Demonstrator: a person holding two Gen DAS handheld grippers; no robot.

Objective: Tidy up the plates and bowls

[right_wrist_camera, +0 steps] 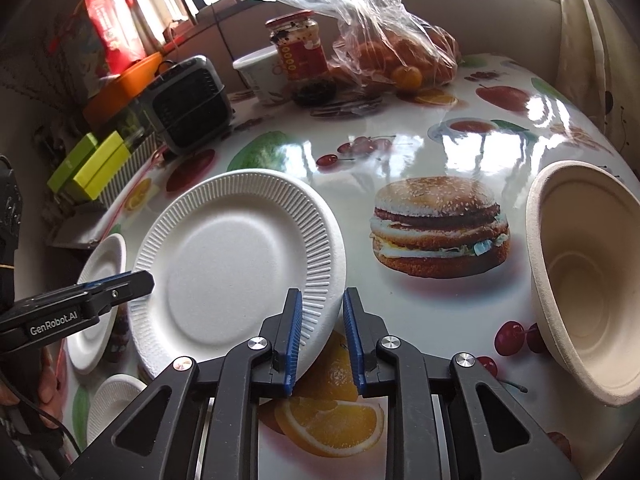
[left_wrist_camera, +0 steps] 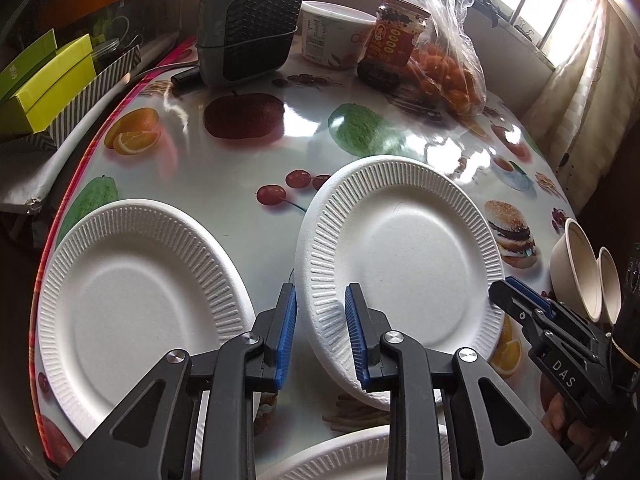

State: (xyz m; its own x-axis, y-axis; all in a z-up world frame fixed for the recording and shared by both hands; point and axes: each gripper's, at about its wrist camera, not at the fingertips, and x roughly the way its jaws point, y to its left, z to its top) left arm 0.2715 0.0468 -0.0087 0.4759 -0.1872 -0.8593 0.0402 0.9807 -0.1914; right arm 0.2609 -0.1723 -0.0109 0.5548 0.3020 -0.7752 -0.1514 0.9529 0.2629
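Both grippers, left and right, straddle the tilted plate unclenched; it could slide off.

We list a glossy tablecloth printed with fruit and a hamburger, and at its far side a grey heater-like appliance, a white tub and a red-labelled jar standing in a row, the jar just beside a clear plastic bag of what we take to be small oranges. Off the table's left edge we record two yellow-green boxes on a grey striped box, with an orange container and a red package behind them near the window.
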